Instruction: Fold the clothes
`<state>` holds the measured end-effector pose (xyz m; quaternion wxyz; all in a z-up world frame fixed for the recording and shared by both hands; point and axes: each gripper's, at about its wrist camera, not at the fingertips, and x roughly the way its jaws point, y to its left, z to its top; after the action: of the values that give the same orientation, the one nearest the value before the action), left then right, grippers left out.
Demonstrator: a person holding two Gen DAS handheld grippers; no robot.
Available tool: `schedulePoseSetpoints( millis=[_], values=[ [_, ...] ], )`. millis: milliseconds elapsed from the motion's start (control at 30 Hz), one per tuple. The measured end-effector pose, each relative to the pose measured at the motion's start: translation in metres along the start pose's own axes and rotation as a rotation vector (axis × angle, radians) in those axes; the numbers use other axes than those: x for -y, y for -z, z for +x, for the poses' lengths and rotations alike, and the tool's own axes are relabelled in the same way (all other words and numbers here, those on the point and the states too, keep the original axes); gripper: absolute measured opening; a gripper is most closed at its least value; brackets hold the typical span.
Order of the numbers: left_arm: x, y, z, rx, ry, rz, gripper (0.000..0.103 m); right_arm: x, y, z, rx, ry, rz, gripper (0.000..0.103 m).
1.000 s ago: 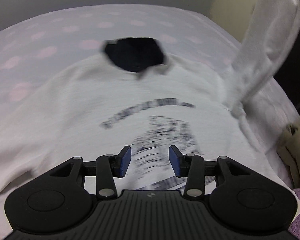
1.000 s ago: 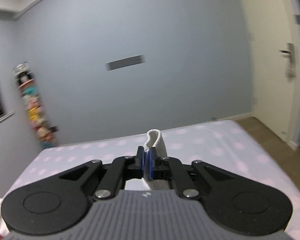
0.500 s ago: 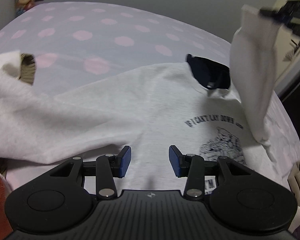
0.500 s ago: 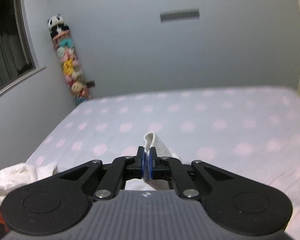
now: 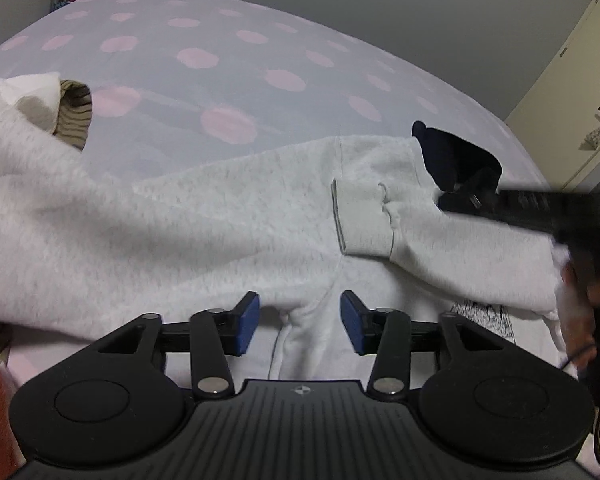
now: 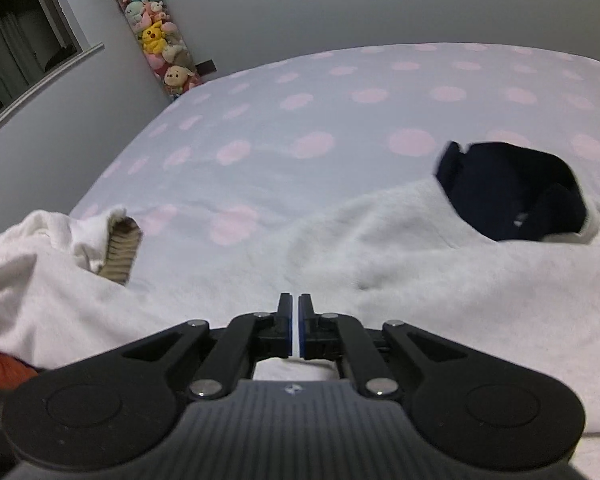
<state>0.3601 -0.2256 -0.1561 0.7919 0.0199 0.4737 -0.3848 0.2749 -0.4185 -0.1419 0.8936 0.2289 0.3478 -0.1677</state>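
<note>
A light grey sweatshirt [image 5: 228, 216] with a dark navy neck opening [image 5: 456, 156] lies on the polka-dot bed. One sleeve lies across its chest, the ribbed cuff [image 5: 360, 216] near the middle. My left gripper [image 5: 298, 322] is open and empty, low over a fabric fold near the hem. My right gripper [image 6: 295, 326] is nearly closed just above the sweatshirt [image 6: 420, 264], with a thin pale strip between its pads; whether cloth is pinched is unclear. It also shows in the left wrist view [image 5: 456, 202], blurred, beside the collar [image 6: 512, 196].
The bed [image 5: 228, 64] is lilac with pink dots. A second white garment with a ribbed tan lining [image 6: 120, 252] lies at the left. Something orange-red [image 6: 0, 368] sits at the near left. A tube of plush toys [image 6: 156, 32] stands at the wall; a window is at the left.
My right gripper came down from high in the air and laid the sleeve across the sweatshirt's chest. The left gripper stayed open and shifted slightly over the hem.
</note>
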Motion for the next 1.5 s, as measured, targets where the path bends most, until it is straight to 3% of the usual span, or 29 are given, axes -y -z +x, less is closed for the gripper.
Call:
schedulePoseSetpoints(
  millis=[200,333,400,600,800,867,1033,1067,1167,1267,1333,1367,1500],
  values=[
    [0.022,-0.009,0.017,0.011,-0.004,0.031,0.045,0.067,0.028,-0.035,0.033,0.098,0.039,0.009],
    [0.036,-0.004,0.020,0.004,-0.016,0.059,0.045,0.124,0.061,-0.076,0.071,0.224,0.058,0.014],
    [0.039,0.002,0.020,-0.007,-0.016,0.056,0.045,0.150,0.081,-0.095,0.080,0.305,0.043,0.026],
    [0.042,0.025,0.015,-0.039,-0.058,0.047,0.045,0.197,0.125,-0.122,0.056,0.580,-0.176,0.032],
    [0.030,0.043,0.000,-0.059,-0.120,-0.026,0.045,0.210,0.131,-0.097,0.024,0.637,-0.319,0.046],
    [0.026,0.048,-0.010,-0.058,-0.132,-0.049,0.045,0.210,0.134,-0.083,-0.005,0.658,-0.367,0.046],
    [0.021,0.053,-0.027,-0.055,-0.172,-0.074,0.045,0.207,0.143,-0.069,0.031,0.750,-0.502,0.041],
    [0.021,0.053,-0.029,-0.055,-0.180,-0.077,0.045,0.207,0.143,-0.070,0.035,0.743,-0.509,0.021],
    [0.024,0.052,-0.031,-0.053,-0.187,-0.077,0.045,0.216,0.140,-0.087,0.090,0.717,-0.415,0.015],
    [0.028,0.051,-0.035,-0.041,-0.192,-0.068,0.045,0.246,0.129,-0.106,0.110,0.664,-0.141,0.014],
    [0.028,0.050,-0.038,-0.035,-0.204,-0.069,0.045,0.262,0.132,-0.108,0.091,0.617,-0.023,0.013],
    [0.027,0.050,-0.039,-0.034,-0.213,-0.073,0.045,0.267,0.132,-0.109,0.091,0.605,0.005,0.009],
    [0.022,0.048,-0.050,-0.021,-0.247,-0.081,0.045,0.279,0.131,-0.118,0.121,0.546,0.115,0.011]
  ],
)
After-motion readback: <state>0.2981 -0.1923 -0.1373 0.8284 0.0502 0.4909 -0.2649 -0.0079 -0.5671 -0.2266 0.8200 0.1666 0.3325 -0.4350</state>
